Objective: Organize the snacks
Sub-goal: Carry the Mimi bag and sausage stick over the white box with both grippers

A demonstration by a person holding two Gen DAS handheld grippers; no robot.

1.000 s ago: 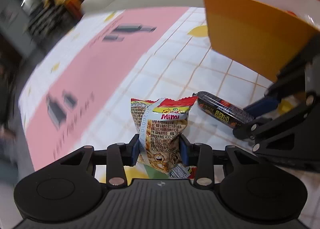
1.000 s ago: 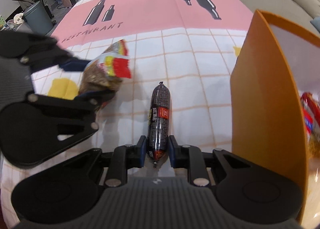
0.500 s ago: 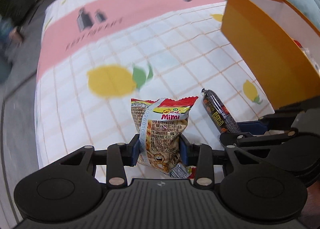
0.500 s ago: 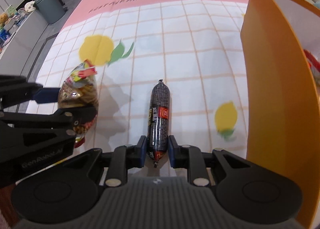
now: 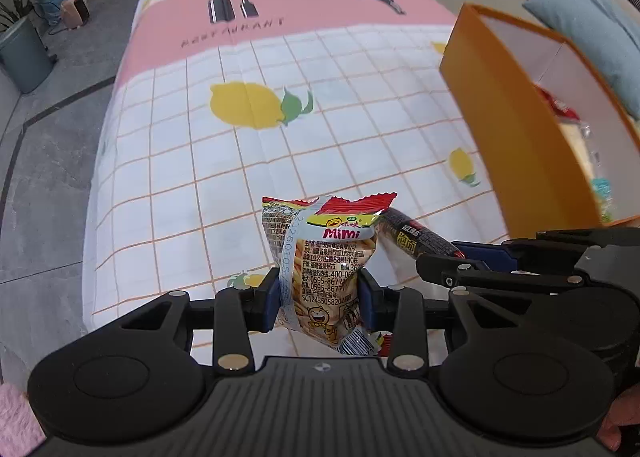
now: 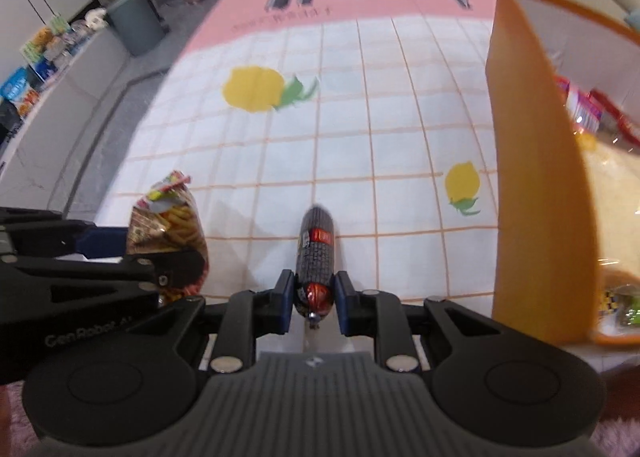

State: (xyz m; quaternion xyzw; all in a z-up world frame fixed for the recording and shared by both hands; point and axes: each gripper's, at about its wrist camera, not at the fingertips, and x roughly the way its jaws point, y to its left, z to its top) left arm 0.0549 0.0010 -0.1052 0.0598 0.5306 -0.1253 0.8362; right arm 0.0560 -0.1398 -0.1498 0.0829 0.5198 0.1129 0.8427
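Both snacks now lifted nearer the orange box (image 5: 516,105).
Left hand-held gripper (image 5: 319,293) pinches the light, crushable Mimi bag (image 5: 320,257) mid-body; right hand-held gripper (image 6: 313,293) clamps the firm sausage (image 6: 316,253) by its end.

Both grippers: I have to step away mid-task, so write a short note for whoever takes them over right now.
Left gripper: shut on the Mimi snack bag, held upright above the tablecloth.
Right gripper: shut on the dark sausage stick, which points forward along the fingers.
Orange box: on the right side, open, already holding several packets.
Done: both snacks picked up.
Left: carry each to the box and release it inside, probably the right one first, being closer.
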